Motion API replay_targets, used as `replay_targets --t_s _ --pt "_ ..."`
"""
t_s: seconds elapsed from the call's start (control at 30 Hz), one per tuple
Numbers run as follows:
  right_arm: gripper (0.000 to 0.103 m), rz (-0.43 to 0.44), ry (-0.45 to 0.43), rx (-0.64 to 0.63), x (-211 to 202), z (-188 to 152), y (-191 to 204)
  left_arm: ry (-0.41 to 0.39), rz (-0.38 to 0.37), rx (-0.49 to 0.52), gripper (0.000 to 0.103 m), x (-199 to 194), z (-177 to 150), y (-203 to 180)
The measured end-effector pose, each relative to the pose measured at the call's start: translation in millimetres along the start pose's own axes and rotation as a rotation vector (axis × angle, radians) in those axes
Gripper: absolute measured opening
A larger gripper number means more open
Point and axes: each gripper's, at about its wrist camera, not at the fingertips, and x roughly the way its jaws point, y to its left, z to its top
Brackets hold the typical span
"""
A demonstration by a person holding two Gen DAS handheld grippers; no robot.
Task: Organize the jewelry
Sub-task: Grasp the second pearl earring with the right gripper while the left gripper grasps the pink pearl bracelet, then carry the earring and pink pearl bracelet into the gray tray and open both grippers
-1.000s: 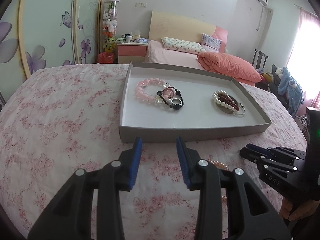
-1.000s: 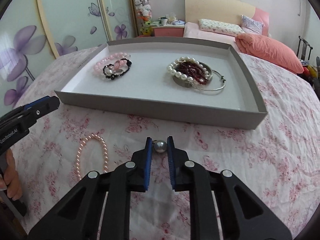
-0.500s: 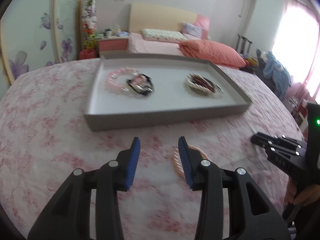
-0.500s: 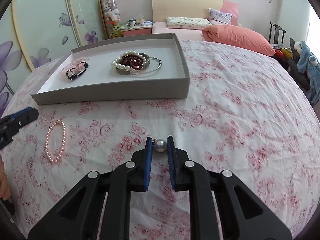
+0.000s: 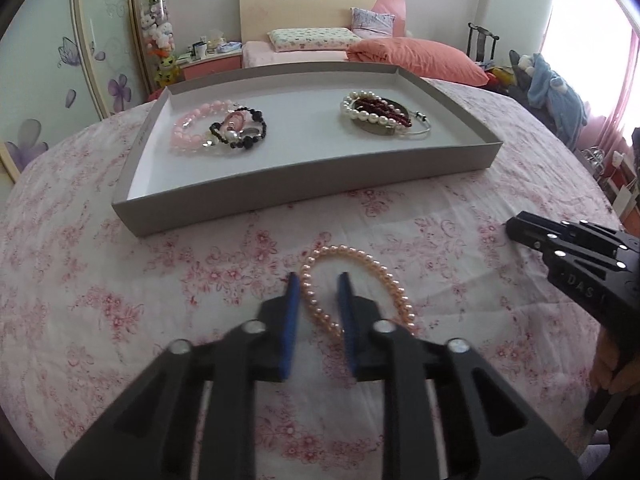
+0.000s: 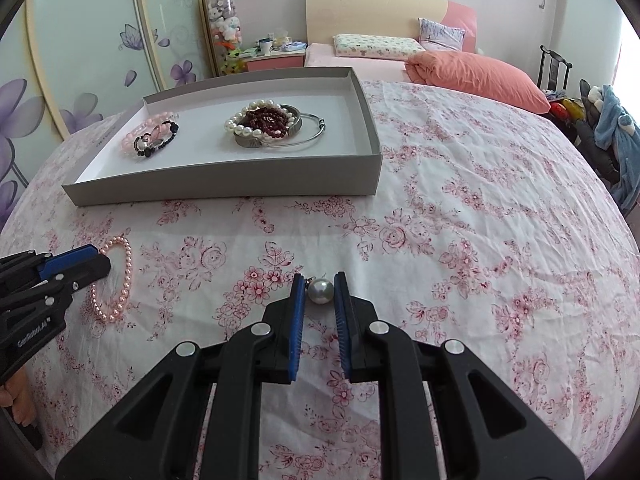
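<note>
Floral bedspread [image 6: 460,216] underlies everything: a pearl pendant [image 6: 320,291] is pinched between the right gripper [image 6: 318,294] pads, a pink pearl bracelet [image 5: 356,276] strand is straddled, ungripped, by the part-open left gripper [image 5: 318,292], so closing is judged next, then carriage to the grey tray [image 5: 304,184] ahead.

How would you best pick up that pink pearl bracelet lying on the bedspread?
Pinch one side of the pink pearl bracelet, coming from above. It lies flat in an open loop, so one finger fits inside the ring and one outside, much as the left gripper stands now.
</note>
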Motion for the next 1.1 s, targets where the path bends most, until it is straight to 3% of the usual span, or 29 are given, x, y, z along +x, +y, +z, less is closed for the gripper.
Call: replay_targets --t_s 0.07,0.27,0.53,0.63,1.1 --pt "0.016 0.000 0.000 0.000 0 0 0 -0.005 0.019 -0.001 0.007 0 0 3" --pt "0.016 -0.001 0.000 -0.001 0 0 0 -0.009 0.055 -0.003 0.007 -3 -2 13" --pt "0.016 0.000 0.000 0.000 0 0 0 -0.020 0.151 -0.094 0.007 -16 -13 62" --pt "0.016 -0.003 0.000 -0.002 0 0 0 -0.025 0.145 -0.144 0.007 -19 -16 74" --pt "0.016 -0.001 0.000 -0.002 0 0 1 -0.023 0.159 -0.138 0.007 -19 -15 73"
